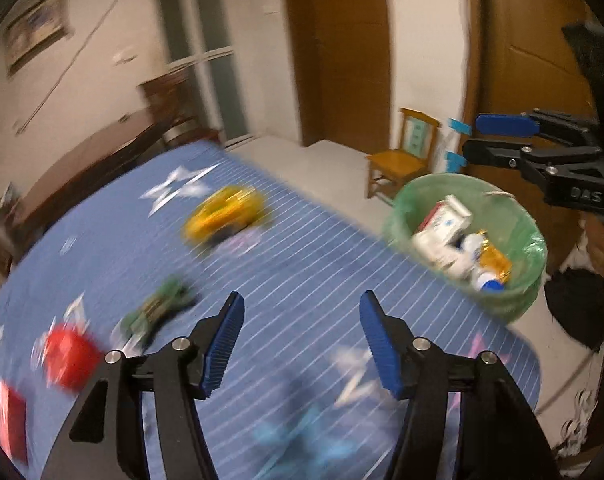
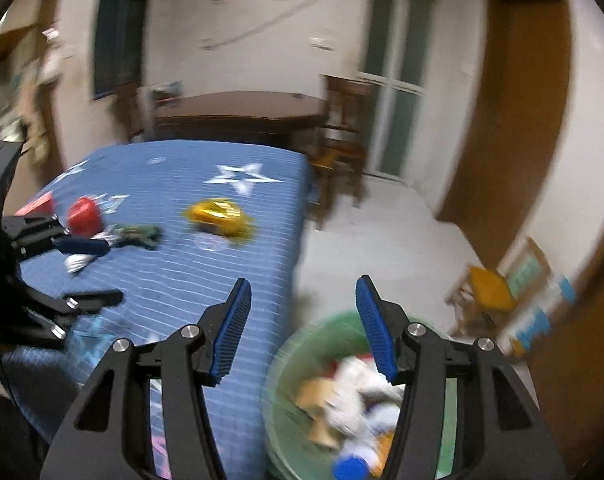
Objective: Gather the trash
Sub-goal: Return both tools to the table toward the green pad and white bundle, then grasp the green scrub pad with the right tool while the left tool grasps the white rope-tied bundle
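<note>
A green-lined trash bin (image 1: 518,232) (image 2: 290,364) holding cartons and wrappers stands on the floor at the bed's edge. On the blue striped bed cover (image 1: 302,264) (image 2: 174,272) lie a yellow wrapper (image 1: 222,216) (image 2: 218,216), a green wrapper (image 1: 158,308) (image 2: 138,234) and a red packet (image 1: 68,354) (image 2: 84,216). My left gripper (image 1: 300,344) is open and empty above the bed; it also shows in the right wrist view (image 2: 88,270). My right gripper (image 2: 302,328) is open and empty above the bin's near rim; it also shows in the left wrist view (image 1: 490,138).
A second red item (image 1: 12,420) lies at the bed's left edge. A small wooden chair (image 1: 402,156) (image 2: 490,284) stands beyond the bin. A dark wooden headboard (image 2: 238,114) and a brown door (image 2: 518,92) are behind. White tile floor (image 2: 382,248) lies between bed and door.
</note>
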`<state>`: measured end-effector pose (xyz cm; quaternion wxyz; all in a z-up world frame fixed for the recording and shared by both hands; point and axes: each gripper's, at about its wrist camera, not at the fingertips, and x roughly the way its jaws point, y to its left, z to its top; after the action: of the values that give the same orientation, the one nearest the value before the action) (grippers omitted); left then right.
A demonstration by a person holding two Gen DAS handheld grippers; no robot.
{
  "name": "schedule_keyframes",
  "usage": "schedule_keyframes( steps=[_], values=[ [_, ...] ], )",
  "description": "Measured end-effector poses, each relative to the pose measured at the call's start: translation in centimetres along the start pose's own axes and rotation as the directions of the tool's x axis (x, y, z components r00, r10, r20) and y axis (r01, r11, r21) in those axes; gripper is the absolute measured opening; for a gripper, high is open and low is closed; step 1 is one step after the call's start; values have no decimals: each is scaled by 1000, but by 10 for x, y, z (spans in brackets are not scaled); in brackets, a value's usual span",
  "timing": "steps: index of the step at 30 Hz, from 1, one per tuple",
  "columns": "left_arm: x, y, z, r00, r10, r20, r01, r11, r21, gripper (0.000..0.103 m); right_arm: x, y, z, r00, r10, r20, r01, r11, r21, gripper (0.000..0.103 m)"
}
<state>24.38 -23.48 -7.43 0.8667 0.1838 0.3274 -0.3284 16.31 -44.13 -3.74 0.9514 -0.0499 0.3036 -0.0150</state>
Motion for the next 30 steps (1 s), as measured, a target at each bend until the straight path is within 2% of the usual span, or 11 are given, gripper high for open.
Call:
schedule_keyframes(
  steps=[4,5,8,11,13,14,16,17,20,23,30],
  values=[
    [-32,75,-48,999,40,-31,-45,987,-157,63,37,46,20,986,165,-31,-168,975,-143,52],
    [-35,93,-58,997,53,-47,-61,979,-194,63,51,61,26,973,226,-53,-232,953,-194,52],
    [-37,129,-83,992,89,-88,-109,962,-251,63,80,100,38,943,314,-106,-331,890,-314,52],
    [-28,147,-96,988,93,-124,-125,952,-279,63,121,140,53,903,383,-192,-428,795,-429,53],
    [-23,151,-97,990,66,-121,-99,953,-287,63,143,157,57,887,389,-248,-462,750,-474,53],
    [-22,152,-97,992,58,-115,-89,954,-288,63,159,169,60,873,389,-295,-488,711,-506,53],
    [-17,151,-93,994,37,-107,-66,957,-284,63,177,183,59,865,368,-340,-501,664,-556,53],
    [-13,150,-92,993,33,-111,-63,957,-283,63,189,192,59,855,359,-374,-518,627,-582,53],
    [3,150,-91,988,26,-149,-68,956,-285,63,205,202,59,838,360,-410,-546,550,-632,53],
    [14,152,-94,985,8,-171,-59,954,-293,62,217,206,64,826,360,-435,-564,516,-644,53],
    [28,160,-94,984,7,-177,-69,936,-346,59,234,217,76,805,383,-454,-593,480,-647,53]
  ],
)
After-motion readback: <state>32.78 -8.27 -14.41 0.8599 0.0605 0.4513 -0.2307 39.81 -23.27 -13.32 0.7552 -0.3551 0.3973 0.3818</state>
